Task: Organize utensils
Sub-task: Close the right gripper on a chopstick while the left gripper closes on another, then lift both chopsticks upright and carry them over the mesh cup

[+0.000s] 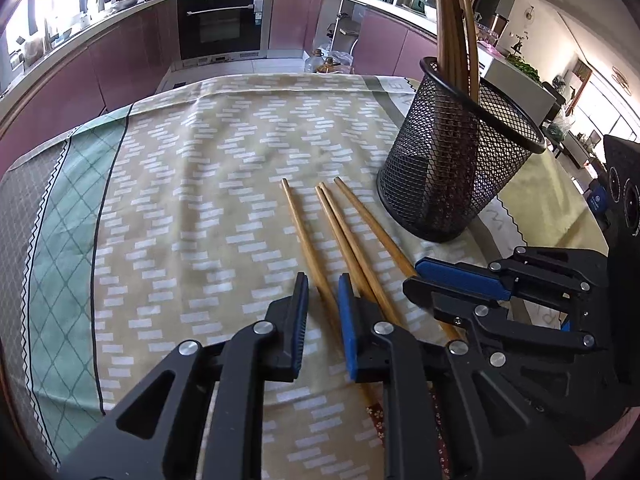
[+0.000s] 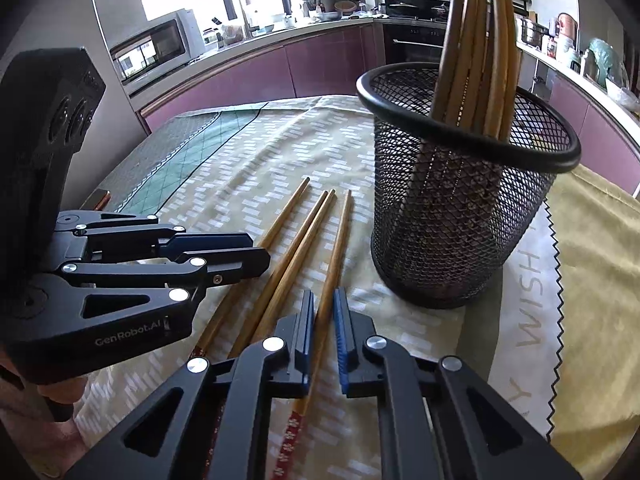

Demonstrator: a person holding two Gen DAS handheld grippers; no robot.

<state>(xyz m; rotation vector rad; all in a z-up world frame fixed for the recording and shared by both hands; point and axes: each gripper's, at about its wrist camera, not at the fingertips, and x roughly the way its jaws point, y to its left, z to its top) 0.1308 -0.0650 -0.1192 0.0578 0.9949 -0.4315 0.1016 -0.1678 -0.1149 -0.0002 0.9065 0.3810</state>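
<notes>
Four loose chopsticks [image 1: 340, 232] lie side by side on the table's cloth [image 1: 180, 200], at 7 o'clock of the mesh holder [image 1: 452, 168]. Left gripper [image 1: 323, 300] spread, straddling the leftmost stick. Right gripper [image 2: 324, 312] spread, rightmost chopstick [image 2: 336, 256] between its pads; contact cannot be told. Right wrist view alone shows the red patterned stick end [image 2: 290, 440] and "WISH" lettering [image 2: 532, 300]; holder's chopsticks [image 2: 476, 48] stand upright.

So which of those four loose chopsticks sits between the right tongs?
The one nearest the mesh holder: that chopstick runs between the right tongs; the other three lie to its left.
</notes>
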